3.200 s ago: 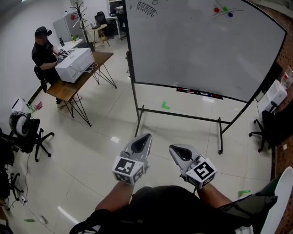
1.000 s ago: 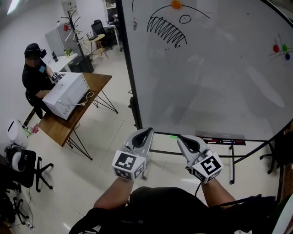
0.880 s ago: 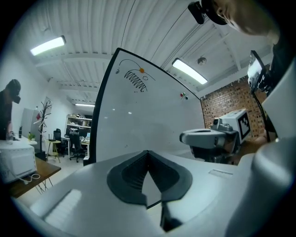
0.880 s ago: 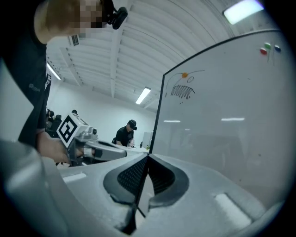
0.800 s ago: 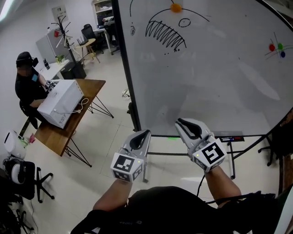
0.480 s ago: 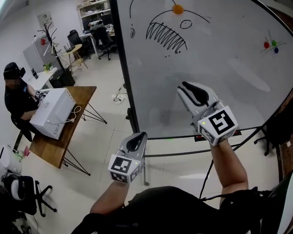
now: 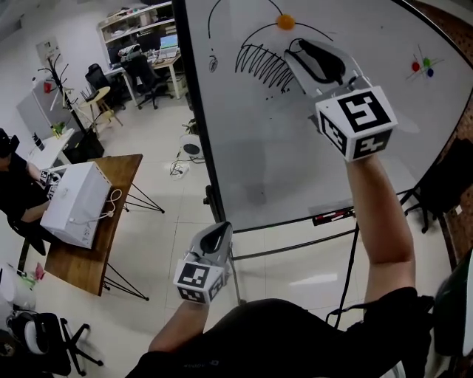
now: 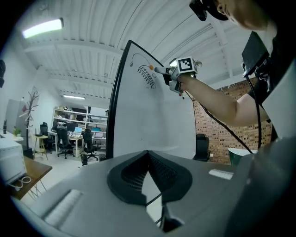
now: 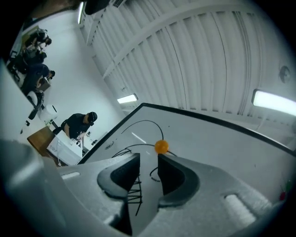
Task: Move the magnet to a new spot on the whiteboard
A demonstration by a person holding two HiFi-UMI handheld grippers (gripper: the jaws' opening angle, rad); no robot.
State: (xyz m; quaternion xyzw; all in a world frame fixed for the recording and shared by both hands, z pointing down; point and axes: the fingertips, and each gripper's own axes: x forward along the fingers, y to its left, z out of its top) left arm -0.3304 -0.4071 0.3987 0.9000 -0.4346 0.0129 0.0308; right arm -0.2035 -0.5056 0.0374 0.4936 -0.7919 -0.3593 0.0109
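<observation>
Pointing up at the whiteboard [image 7: 281,155], the right gripper [image 7: 298,46] has its tips over the black hatched drawing [image 7: 262,63], just below the orange magnet [image 7: 285,22], which sits on a drawn arc near the board's top edge. Its jaws have just been opening and stand apart with nothing between them. The left gripper [image 7: 220,230] hangs low, well apart from the magnet, jaws pressed together and empty.

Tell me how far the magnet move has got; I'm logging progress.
Done: only the approach; the orange magnet sits on the whiteboard atop the drawn arc. In hand: the right gripper is raised at it, its jaws have just been opening, nothing between them, magnet just past the tips. To do: grip it, lift it off, set it elsewhere on the board.
</observation>
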